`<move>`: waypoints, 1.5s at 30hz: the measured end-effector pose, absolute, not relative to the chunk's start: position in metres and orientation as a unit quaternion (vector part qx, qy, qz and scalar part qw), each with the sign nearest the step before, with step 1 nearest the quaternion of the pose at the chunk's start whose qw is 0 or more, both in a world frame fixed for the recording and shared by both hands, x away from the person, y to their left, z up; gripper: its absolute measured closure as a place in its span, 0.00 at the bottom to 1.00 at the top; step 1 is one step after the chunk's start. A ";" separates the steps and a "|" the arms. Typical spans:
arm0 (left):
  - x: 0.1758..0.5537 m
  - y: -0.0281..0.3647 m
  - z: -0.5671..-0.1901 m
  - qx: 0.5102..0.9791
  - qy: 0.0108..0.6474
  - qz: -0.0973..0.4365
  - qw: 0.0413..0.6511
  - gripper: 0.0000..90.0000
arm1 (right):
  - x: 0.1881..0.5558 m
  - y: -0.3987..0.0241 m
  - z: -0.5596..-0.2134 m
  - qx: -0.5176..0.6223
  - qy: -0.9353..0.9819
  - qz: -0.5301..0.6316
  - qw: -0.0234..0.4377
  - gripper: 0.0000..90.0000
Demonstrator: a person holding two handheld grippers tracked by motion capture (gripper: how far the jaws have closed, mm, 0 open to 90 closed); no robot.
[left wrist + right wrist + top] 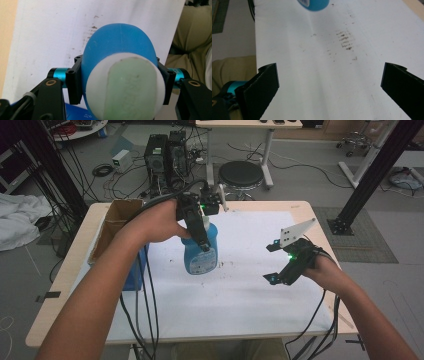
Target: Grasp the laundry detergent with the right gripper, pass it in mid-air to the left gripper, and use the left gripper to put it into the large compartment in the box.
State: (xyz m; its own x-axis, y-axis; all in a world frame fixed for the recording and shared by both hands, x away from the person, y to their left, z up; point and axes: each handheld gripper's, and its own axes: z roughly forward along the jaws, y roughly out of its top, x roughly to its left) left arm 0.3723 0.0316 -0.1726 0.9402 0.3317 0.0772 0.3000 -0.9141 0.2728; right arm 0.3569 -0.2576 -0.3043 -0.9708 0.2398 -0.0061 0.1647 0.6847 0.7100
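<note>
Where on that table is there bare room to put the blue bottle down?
The white sheet is bare along its near edge, and between the blue bottle and the right gripper, apart from brown specks. It is crowded on the left, where the cardboard box and cables lie beside the left gripper.

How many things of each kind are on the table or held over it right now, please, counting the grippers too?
Blue spray bottle: 1, clamped in the left gripper
Cardboard box: 1
White sheet: 1
Grippers: 2, the right gripper open and holding nothing
Total: 5
</note>
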 end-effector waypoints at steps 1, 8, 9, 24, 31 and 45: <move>0.373 0.034 -0.169 0.974 0.172 0.064 0.131 0.42 | 0.357 -0.260 -0.303 0.111 0.919 0.375 0.054 0.01; 0.378 0.060 -0.147 0.952 0.257 0.081 0.147 0.42 | 0.359 -0.285 -0.292 0.125 0.936 0.321 0.071 0.01; 0.379 0.064 -0.144 0.949 0.268 0.084 0.146 0.42 | 0.359 -0.288 -0.291 0.128 0.939 0.312 0.072 0.01; 0.382 0.128 -0.091 0.884 0.421 0.116 0.166 0.42 | 0.357 -0.332 -0.270 0.146 0.950 0.255 0.108 0.01; 0.377 0.163 -0.078 0.874 0.438 0.138 0.158 0.42 | 0.361 -0.337 -0.266 0.146 0.954 0.243 0.103 0.01; 0.380 0.215 -0.074 0.881 0.429 0.141 0.142 0.42 | 0.369 -0.334 -0.268 0.150 0.954 0.238 0.099 0.01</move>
State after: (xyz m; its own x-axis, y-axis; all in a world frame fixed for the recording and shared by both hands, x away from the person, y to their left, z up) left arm 0.3796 0.2153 -0.0742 0.5929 0.7952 0.1267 0.7152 -0.5923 0.3710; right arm 0.3688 -0.3339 -0.2685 -0.9354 0.3339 -0.1166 0.2399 0.8411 0.4847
